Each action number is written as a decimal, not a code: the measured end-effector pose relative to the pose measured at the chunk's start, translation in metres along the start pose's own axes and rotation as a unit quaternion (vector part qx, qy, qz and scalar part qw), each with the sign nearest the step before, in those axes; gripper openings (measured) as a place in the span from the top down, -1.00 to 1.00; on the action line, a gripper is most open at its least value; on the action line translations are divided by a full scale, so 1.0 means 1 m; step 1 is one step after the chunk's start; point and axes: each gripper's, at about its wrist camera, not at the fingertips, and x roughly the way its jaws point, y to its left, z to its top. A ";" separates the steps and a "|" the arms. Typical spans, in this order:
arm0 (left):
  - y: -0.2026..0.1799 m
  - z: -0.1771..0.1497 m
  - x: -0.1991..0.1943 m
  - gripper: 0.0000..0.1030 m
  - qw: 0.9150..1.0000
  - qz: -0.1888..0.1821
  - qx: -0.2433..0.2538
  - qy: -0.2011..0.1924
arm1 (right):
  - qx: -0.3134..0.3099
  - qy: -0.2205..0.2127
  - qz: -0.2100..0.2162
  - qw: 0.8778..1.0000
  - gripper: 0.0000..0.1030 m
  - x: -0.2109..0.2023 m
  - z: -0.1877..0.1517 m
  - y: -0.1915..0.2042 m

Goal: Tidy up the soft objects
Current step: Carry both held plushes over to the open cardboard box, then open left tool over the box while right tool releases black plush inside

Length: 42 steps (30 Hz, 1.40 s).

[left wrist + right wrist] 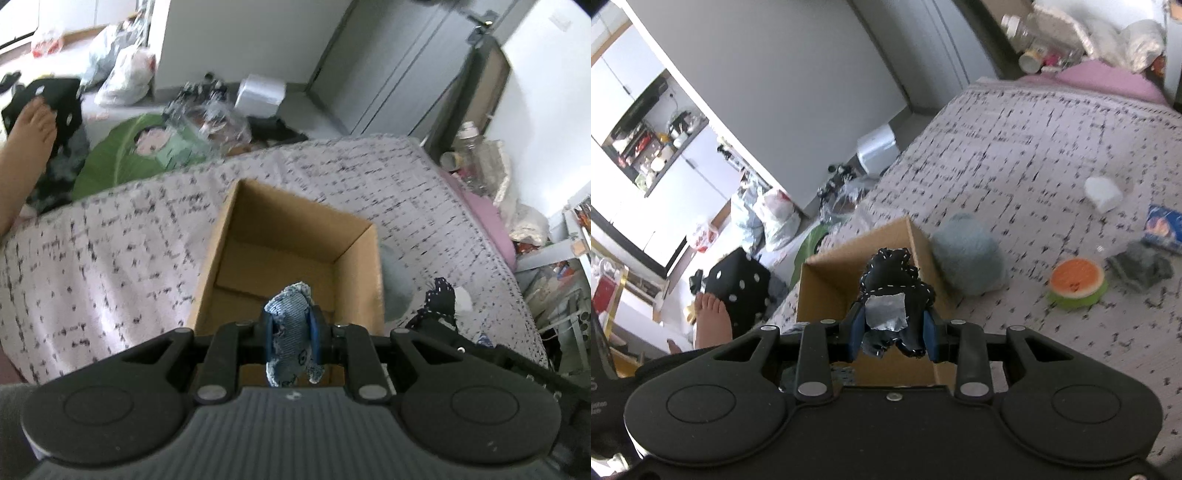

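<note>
An open cardboard box (354, 280) stands on the patterned bedspread; it also shows in the right wrist view (827, 288). My left gripper (291, 332) is shut on a light blue patterned cloth (290, 314) and holds it over the box's near edge. My right gripper (894, 332) is shut on a black cloth with white stitching and a grey tag (892, 284), held above the box. That black cloth also shows at the right of the box in the left wrist view (437, 302). A pale blue soft ball (971, 262) lies against the box's right side.
On the bedspread (1015, 155) lie a watermelon-slice toy (1076, 282), a grey cloth (1141, 267), a white cup (1102, 192) and a blue packet (1163, 227). A bare foot (711, 317), bags and clutter are on the floor to the left.
</note>
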 end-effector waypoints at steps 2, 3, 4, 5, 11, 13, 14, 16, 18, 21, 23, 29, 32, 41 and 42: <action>0.005 0.000 0.005 0.64 1.000 0.007 -0.006 0.006 | -0.002 0.009 0.001 1.000 0.37 0.006 -0.003 0.003; 0.008 0.000 0.007 0.64 1.000 0.010 -0.008 0.007 | -0.004 0.013 0.001 1.000 0.37 0.009 -0.005 0.005; 0.010 0.000 0.009 0.64 1.000 0.013 -0.011 0.009 | -0.006 0.017 0.001 1.000 0.37 0.011 -0.006 0.007; 0.012 0.000 0.010 0.64 1.000 0.014 -0.013 0.011 | -0.007 0.021 0.002 1.000 0.37 0.014 -0.008 0.008; 0.018 0.001 0.009 0.56 0.999 0.019 -0.027 0.017 | -0.006 0.040 0.008 0.999 0.36 0.024 -0.016 0.013; 0.020 0.003 0.009 0.33 0.999 0.019 -0.034 0.027 | -0.003 0.044 0.009 0.999 0.36 0.026 -0.016 0.013; 0.020 0.005 0.009 0.23 0.999 0.020 -0.038 0.033 | -0.001 0.046 0.010 0.999 0.35 0.027 -0.017 0.013; 0.022 0.006 0.006 -0.05 0.998 0.016 -0.046 0.033 | 0.013 0.052 0.018 0.998 0.35 0.028 -0.017 0.010; 0.022 0.007 -0.001 -0.18 0.998 0.018 -0.049 0.023 | 0.026 0.056 0.028 0.998 0.34 0.028 -0.017 0.008; 0.020 0.009 -0.011 -0.39 0.999 0.016 -0.043 0.007 | 0.023 0.058 0.027 0.998 0.28 0.027 -0.018 0.008; 0.019 0.011 -0.017 -0.43 0.999 0.012 -0.044 -0.001 | 0.027 0.063 0.034 0.997 0.21 0.027 -0.018 0.008; 0.015 0.013 -0.032 -0.73 0.998 0.002 -0.053 -0.018 | 0.045 0.067 0.048 0.996 0.03 0.016 -0.016 0.002; 0.009 0.013 -0.037 -0.81 0.998 0.014 -0.048 -0.025 | 0.052 0.055 0.047 0.996 -0.11 0.006 -0.014 -0.002; -0.004 0.014 -0.053 -0.99 0.997 0.007 -0.056 -0.047 | 0.077 0.031 0.053 0.995 -0.15 -0.021 -0.007 -0.029; -0.006 0.013 -0.056 -0.99 0.997 0.008 -0.052 -0.052 | 0.079 0.029 0.053 0.995 -0.15 -0.023 -0.006 -0.032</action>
